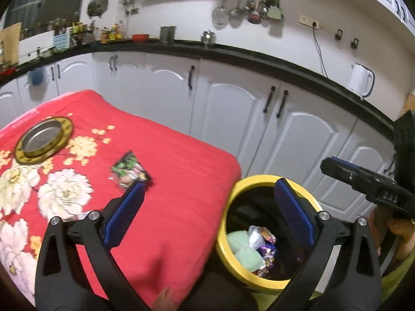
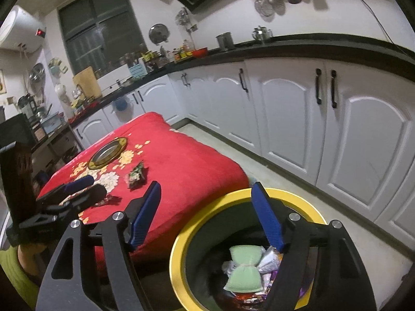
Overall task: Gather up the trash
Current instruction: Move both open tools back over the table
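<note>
You see a soft red cloth [image 1: 181, 171] with a shiny metal dish [image 1: 42, 140] at ten o'clock. The bin [image 2: 181, 246] has a glossy yellow plastic rim, and crinkled foil wrappers [image 1: 262, 238] lie inside it.

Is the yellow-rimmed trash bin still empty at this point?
No, the trash bin already holds a pale green bundle and several shiny wrappers at its bottom.

We see a crumpled green wrapper [image 1: 130, 170] lying loose on the red cloth; the yellow-rimmed bin [image 1: 259, 181] beside it holds wrappers and a pale-green pack.
</note>
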The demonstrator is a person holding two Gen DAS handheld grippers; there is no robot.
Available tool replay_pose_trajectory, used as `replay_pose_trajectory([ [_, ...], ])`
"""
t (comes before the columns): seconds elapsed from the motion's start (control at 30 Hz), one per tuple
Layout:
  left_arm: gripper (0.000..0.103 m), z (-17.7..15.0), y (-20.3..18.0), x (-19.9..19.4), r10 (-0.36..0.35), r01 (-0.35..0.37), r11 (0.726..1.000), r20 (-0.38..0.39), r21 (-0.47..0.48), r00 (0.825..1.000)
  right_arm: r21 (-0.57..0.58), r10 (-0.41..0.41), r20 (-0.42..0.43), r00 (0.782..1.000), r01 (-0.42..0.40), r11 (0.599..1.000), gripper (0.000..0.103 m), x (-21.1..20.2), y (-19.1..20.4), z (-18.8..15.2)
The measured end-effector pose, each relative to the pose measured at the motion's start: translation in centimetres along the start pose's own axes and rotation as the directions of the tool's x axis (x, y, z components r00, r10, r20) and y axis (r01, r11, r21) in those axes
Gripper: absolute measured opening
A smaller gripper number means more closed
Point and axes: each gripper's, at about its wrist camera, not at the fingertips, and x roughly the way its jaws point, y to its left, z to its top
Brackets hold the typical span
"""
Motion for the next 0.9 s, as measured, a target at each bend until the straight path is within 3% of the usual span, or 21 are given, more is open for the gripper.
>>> replay_pose_trajectory([
  [0.47, 0.092, 1.1, 7.7, -3.1, 0.1, -0.099, 0.995, 0.027, -0.025, 0.995, -0.114, 0.087, -0.038, 0.995, -0.091, 0.989, 0.07, 3.4, 6.5, 2.1],
  [0.9, 0.092, -0.4, 13.8, -3.7, 0.075, -0.073, 0.997, -0.06, 0.028, 0.995, -0.193, 0.151, -0.158, 0.976, -0.18, 0.964, 0.07, 11.1, 11.7, 3.6],
])
